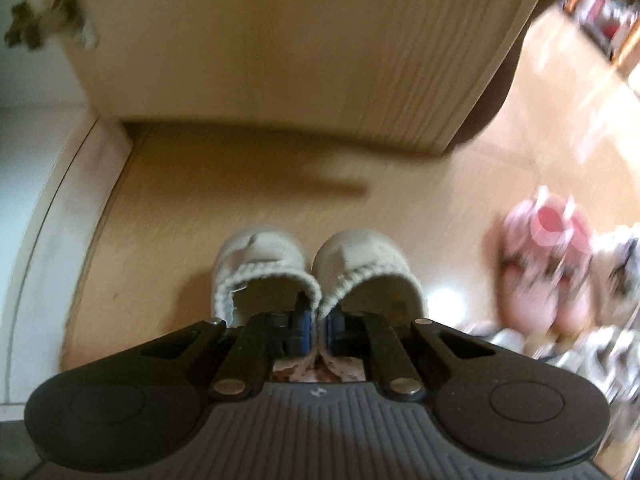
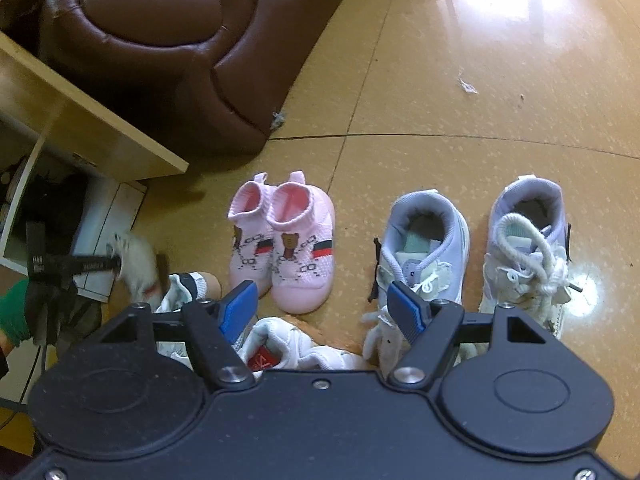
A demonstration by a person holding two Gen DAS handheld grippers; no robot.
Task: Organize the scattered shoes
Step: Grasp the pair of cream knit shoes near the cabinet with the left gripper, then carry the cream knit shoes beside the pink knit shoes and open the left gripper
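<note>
My left gripper (image 1: 316, 320) is shut on a pair of cream knit baby shoes (image 1: 256, 264), pinching their two inner collars together just above the tan floor, near a wooden panel. The right wrist view shows that pair as a white blur (image 2: 136, 264) at the left. My right gripper (image 2: 324, 308) is open and holds nothing. It hovers over a white sneaker with a red insole label (image 2: 276, 348). Beyond it stand a pink sock-style pair with bear patches (image 2: 280, 248) and a lavender laced pair (image 2: 424, 248), both side by side with their toes towards me.
A brown leather sofa (image 2: 160, 40) and a light wooden cabinet panel (image 2: 80, 120) close off the far left. A white baseboard (image 1: 44, 208) runs along the left. A green-sleeved hand (image 2: 12, 312) is at the left edge. A litter scrap (image 2: 466, 86) lies on the tiled floor.
</note>
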